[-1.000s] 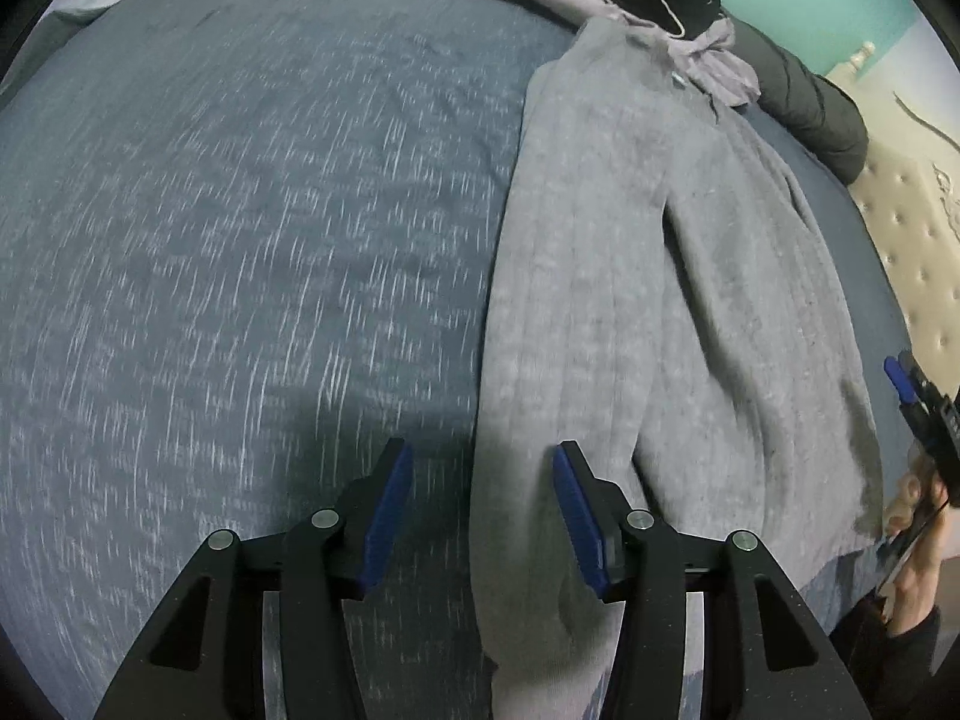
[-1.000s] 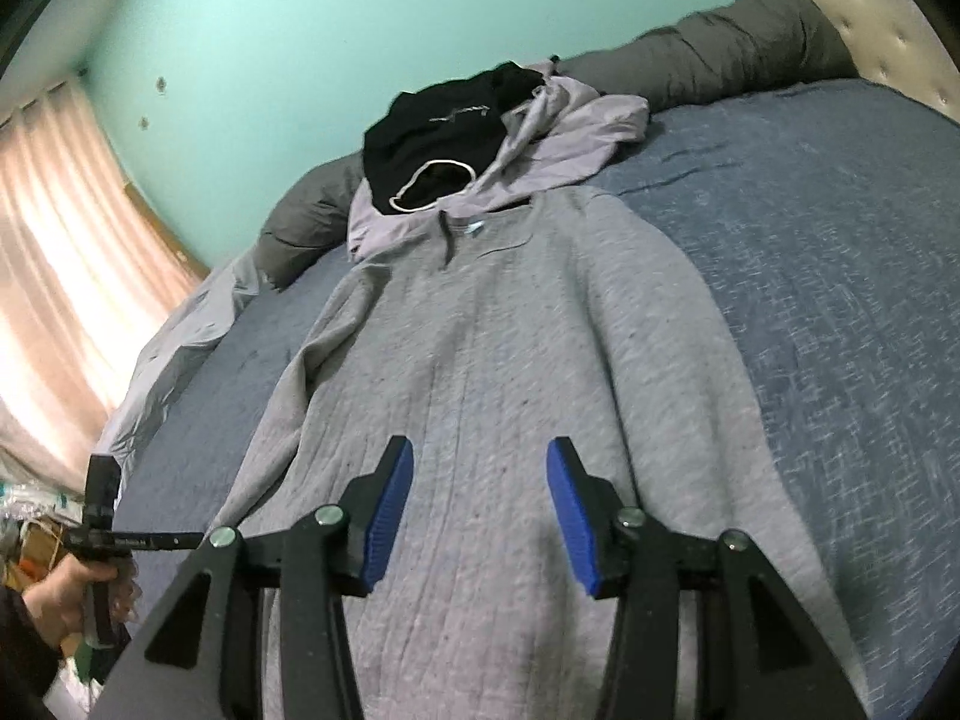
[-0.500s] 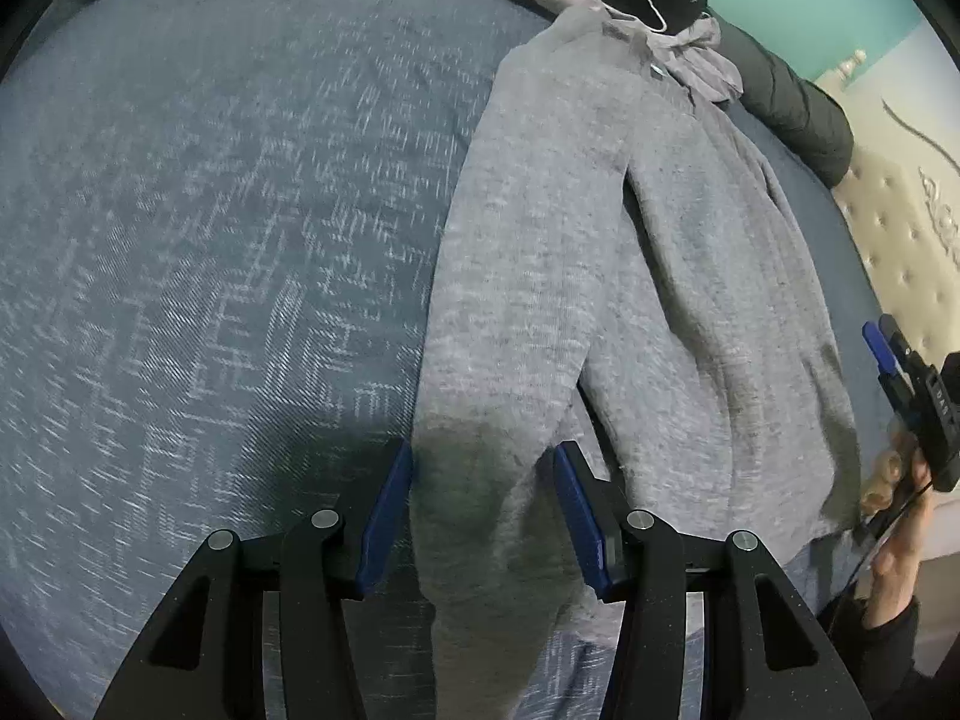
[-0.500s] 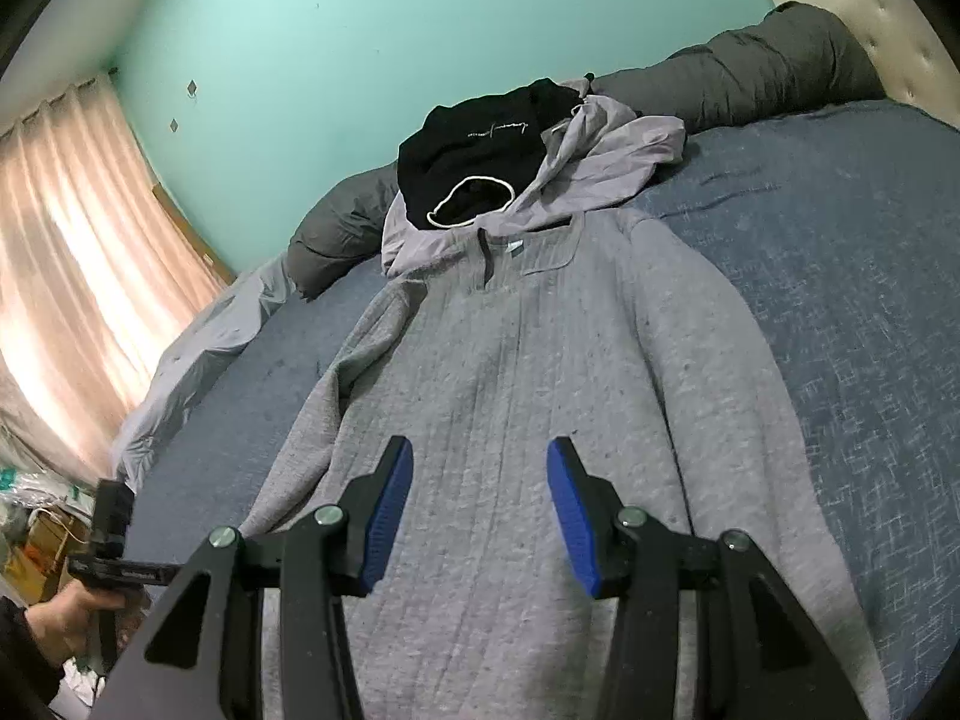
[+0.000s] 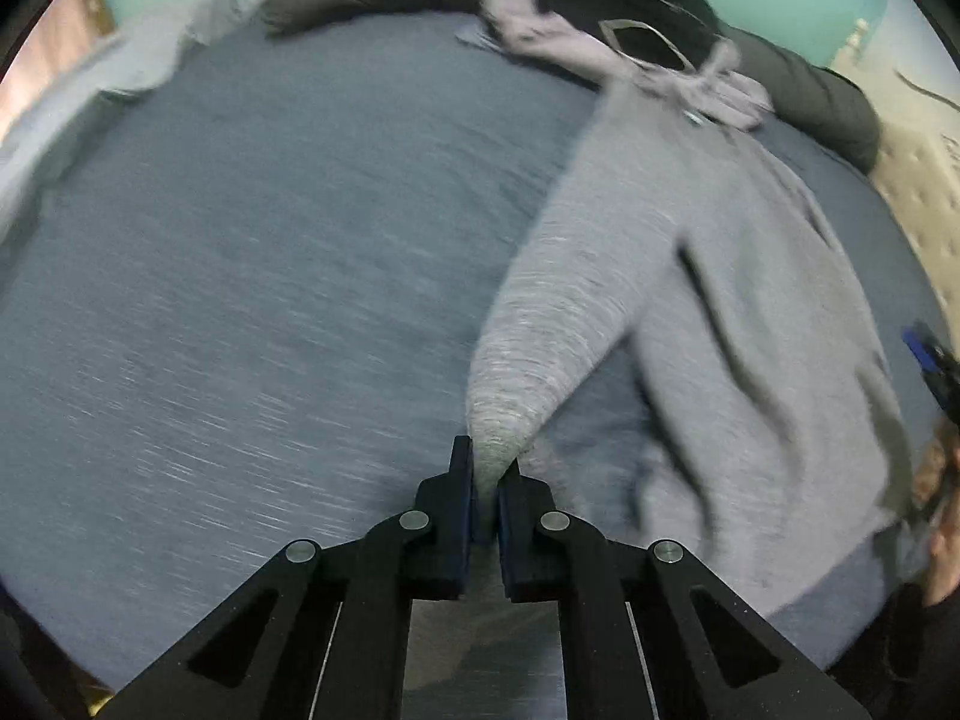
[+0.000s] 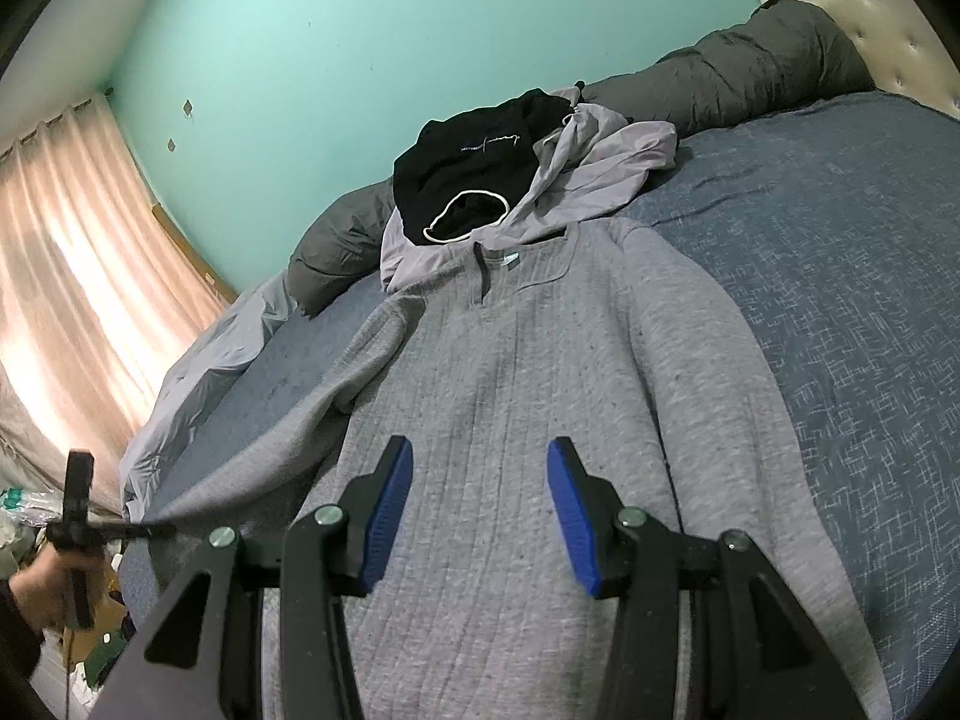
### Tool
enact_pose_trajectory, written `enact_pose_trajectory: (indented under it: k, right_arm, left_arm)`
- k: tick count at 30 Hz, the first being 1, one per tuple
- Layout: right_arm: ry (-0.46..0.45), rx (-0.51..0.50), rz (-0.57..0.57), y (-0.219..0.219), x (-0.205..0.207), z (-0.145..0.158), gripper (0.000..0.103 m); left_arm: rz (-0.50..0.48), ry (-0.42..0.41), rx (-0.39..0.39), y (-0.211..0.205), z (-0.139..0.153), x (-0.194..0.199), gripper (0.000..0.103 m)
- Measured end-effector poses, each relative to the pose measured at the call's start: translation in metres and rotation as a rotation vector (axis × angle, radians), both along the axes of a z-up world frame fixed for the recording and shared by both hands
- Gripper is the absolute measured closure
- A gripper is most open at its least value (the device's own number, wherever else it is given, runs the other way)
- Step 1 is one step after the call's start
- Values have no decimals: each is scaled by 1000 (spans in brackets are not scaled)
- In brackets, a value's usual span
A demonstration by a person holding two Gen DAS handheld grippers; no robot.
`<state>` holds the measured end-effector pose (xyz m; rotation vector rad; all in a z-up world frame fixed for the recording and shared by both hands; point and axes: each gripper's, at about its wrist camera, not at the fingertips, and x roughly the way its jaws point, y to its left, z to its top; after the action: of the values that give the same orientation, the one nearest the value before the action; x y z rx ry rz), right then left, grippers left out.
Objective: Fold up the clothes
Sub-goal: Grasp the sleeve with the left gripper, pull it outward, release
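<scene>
A grey ribbed sweater [image 6: 528,396] lies face up on the blue bedspread [image 6: 840,276], collar toward the pillows. My left gripper [image 5: 485,480] is shut on the cuff of its left sleeve [image 5: 552,324] and holds the sleeve lifted and stretched off the bed. The sweater's body [image 5: 762,324] lies to the right in the left wrist view. My right gripper [image 6: 480,510] is open and empty, hovering over the sweater's lower chest. The left gripper also shows in the right wrist view [image 6: 144,531], far left, pulling the sleeve [image 6: 282,438] taut.
A black garment [image 6: 474,162] and a lilac hoodie [image 6: 588,180] are piled just beyond the sweater's collar. Dark grey pillows [image 6: 750,78] line the bed's head by a tufted headboard [image 6: 900,30]. A curtain [image 6: 72,252] hangs at left. The bedspread [image 5: 240,312] stretches left of the sleeve.
My left gripper has shut on the sleeve cuff and lifted it, pulling the sleeve away from the body. My right gripper has stayed open over the sweater, barely moving.
</scene>
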<state>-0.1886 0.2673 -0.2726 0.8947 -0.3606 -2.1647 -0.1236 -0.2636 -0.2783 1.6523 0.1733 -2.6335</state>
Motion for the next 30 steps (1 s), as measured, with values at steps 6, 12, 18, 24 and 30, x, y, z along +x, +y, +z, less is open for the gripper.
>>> enact_pose_trajectory:
  k: [6,12,18,24,30]
  right_arm:
    - [3,8,0,-2,-1,-2,56]
    - [-2,29,1,-5,-4,-8,56]
    - [7,63,12,-11,-4,-10,56]
    - [-12,52,14,-14,-8,-14,56]
    - [-6,50,-4,-7,-5,-3,56]
  left_arm:
    - [98,-30,-107,-55,8,-21,96]
    - [130,-22,-170,-77,6,-54,96]
    - [177,-64,-228,-121,-11,-83,92]
    - [275,-98,-249,-158,-26,-82,77]
    - [264,-54,-181,-149,-18,-44,76]
